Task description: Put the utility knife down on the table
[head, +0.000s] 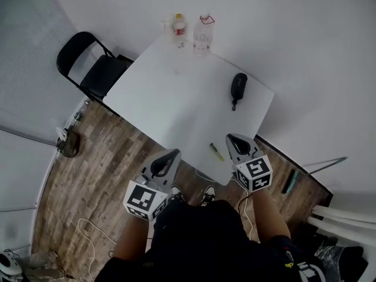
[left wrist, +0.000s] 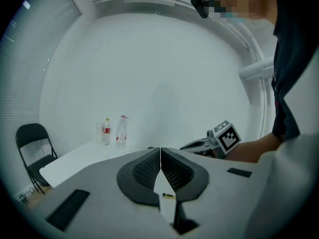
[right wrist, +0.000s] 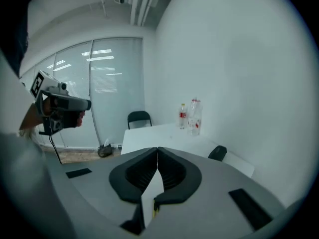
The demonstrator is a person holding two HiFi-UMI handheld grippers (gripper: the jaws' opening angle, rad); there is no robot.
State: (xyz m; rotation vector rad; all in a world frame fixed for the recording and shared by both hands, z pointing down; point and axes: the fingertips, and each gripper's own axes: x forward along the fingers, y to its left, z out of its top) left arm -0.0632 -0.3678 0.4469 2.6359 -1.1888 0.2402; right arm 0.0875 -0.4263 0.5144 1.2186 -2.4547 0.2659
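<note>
Ahead of me the white table [head: 176, 98] lies mostly bare, its middle and left side open to reach across. Two bottles [head: 202, 34] stand together at the far corner by the wall. A black pouch [head: 238, 88] lies near the right edge, the yellow utility knife [head: 217, 151] lies by the near edge just beside my right claw [head: 233, 138], and a black folding chair [head: 88, 63] stands off the left edge.

Office: white table [head: 176, 98], folding chair [head: 101, 74], glass partition [right wrist: 107, 93]

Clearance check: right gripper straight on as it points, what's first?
The right gripper has free way over bare table; black case sits to the side. Probably the bottles at the far edge.
</note>
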